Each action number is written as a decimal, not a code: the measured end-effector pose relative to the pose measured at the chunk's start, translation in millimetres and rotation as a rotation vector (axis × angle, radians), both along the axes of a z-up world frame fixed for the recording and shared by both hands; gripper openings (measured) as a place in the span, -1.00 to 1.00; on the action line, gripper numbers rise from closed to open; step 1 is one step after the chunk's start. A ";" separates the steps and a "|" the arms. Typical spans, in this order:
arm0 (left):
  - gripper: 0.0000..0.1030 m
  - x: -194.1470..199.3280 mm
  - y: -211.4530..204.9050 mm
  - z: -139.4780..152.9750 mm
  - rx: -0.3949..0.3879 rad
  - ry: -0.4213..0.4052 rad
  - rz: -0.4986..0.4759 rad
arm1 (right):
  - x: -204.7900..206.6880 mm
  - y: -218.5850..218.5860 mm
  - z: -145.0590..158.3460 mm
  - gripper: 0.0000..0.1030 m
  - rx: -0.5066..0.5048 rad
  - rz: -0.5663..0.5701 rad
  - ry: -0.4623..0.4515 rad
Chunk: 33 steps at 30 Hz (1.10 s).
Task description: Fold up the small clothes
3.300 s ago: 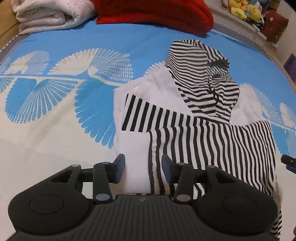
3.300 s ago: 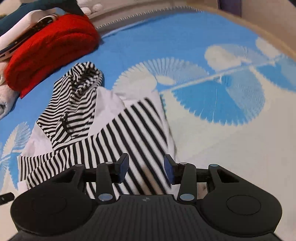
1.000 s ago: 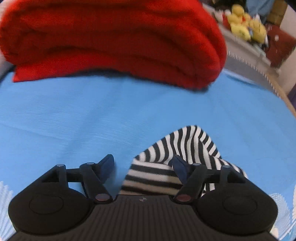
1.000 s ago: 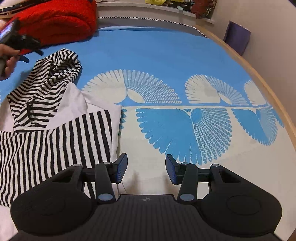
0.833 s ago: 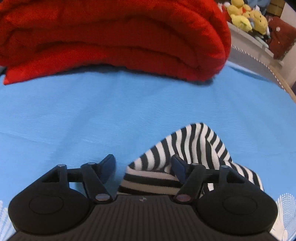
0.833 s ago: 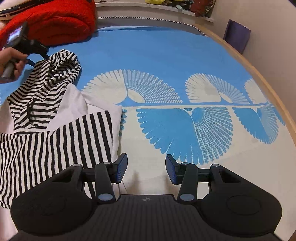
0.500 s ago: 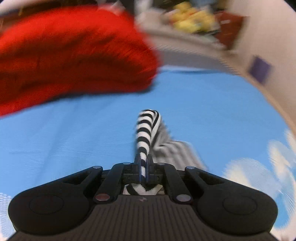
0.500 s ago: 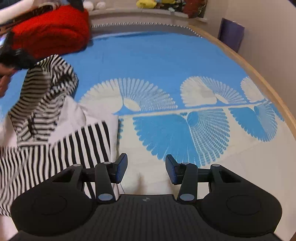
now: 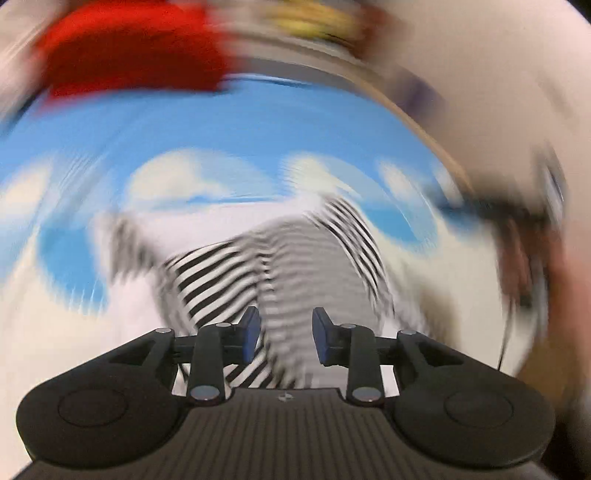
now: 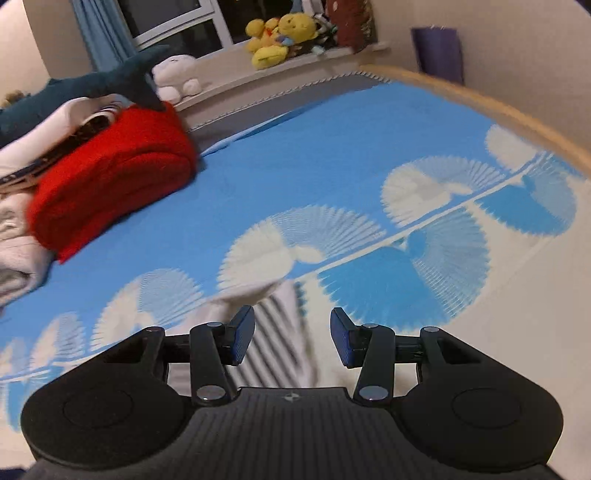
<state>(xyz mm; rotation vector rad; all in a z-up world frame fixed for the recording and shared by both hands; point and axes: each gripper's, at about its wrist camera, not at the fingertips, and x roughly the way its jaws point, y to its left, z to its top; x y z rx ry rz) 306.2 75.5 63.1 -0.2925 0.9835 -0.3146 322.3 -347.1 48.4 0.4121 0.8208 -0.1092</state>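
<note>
On my left feed, heavily smeared, I see the hooded top [image 9: 280,266] in black and white stripes, with a plain white patch at its edge. Beneath it my bedspread [image 9: 229,140] reads bright blue with cream fan shapes, fading to plain cream nearer me. The left gripper [image 9: 284,334] is black with blue pads; the right gripper [image 10: 291,339] matches, black with blue pads. On my right feed I pick out a solid red folded blanket [image 10: 110,173], white bedding [image 10: 22,236] beside it, a dark teal shark plush [image 10: 92,85], a white plush [image 10: 173,75], yellow plush toys [image 10: 280,35] and a purple box [image 10: 437,51].
</note>
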 end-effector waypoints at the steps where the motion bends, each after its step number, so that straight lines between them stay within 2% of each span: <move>1: -0.34 3.5 12.8 -9.0 -0.067 0.025 0.100 | -0.4 2.0 -2.6 -0.08 0.031 0.002 0.010; 2: -0.34 8.8 20.8 -21.9 -0.114 0.057 0.190 | -0.2 3.8 -7.5 -0.08 0.072 0.006 0.028; 3: -0.34 20.4 23.6 -35.1 -0.124 0.104 0.259 | 0.8 5.9 -14.2 -0.08 0.114 0.011 0.052; 5: -0.34 36.3 26.6 -63.1 -0.093 0.230 0.361 | 2.3 11.7 -27.7 -0.08 0.160 0.017 0.109; 9: -0.34 52.4 21.0 -107.7 -0.184 0.400 0.374 | 5.6 27.8 -59.9 -0.08 0.180 0.050 0.236; 12: -0.20 52.6 13.7 -120.0 -0.153 0.420 0.372 | 8.0 39.9 -77.5 -0.08 0.190 0.094 0.294; 17: -0.18 41.2 16.4 -135.2 -0.144 0.458 0.390 | 11.2 60.1 -99.0 -0.08 0.159 0.173 0.366; 19: -0.18 35.4 19.3 -137.3 -0.138 0.475 0.404 | 12.3 68.5 -104.2 -0.08 0.132 0.203 0.379; 22: -0.20 34.3 18.8 -142.5 -0.173 0.504 0.413 | 13.4 80.9 -106.1 -0.13 0.096 0.264 0.381; 23: -0.34 33.7 17.7 -140.7 -0.184 0.502 0.397 | 13.2 84.9 -104.9 -0.19 0.083 0.281 0.375; 24: -0.74 34.7 15.3 -138.2 -0.189 0.488 0.378 | 12.8 88.7 -103.0 -0.44 0.074 0.300 0.366; 25: -0.93 35.0 14.8 -133.5 -0.181 0.468 0.373 | 12.4 91.0 -100.3 -0.73 0.070 0.310 0.354; 26: -0.98 35.7 15.3 -124.3 -0.164 0.430 0.371 | 11.9 90.0 -96.6 -0.80 0.077 0.306 0.343; 28: -0.98 37.9 17.5 -95.1 -0.144 0.299 0.348 | 13.8 78.9 -83.4 -0.88 0.169 0.266 0.268; 30: -0.98 37.6 20.8 -65.2 -0.138 0.155 0.328 | 11.8 60.4 -60.6 -0.89 0.295 0.210 0.125; 32: -0.98 32.0 30.1 -35.8 -0.126 -0.010 0.340 | 5.3 39.5 -40.8 -0.89 0.409 0.142 -0.025; 33: -0.98 28.9 35.4 -27.1 -0.132 -0.068 0.350 | 1.4 30.6 -35.3 -0.89 0.453 0.111 -0.078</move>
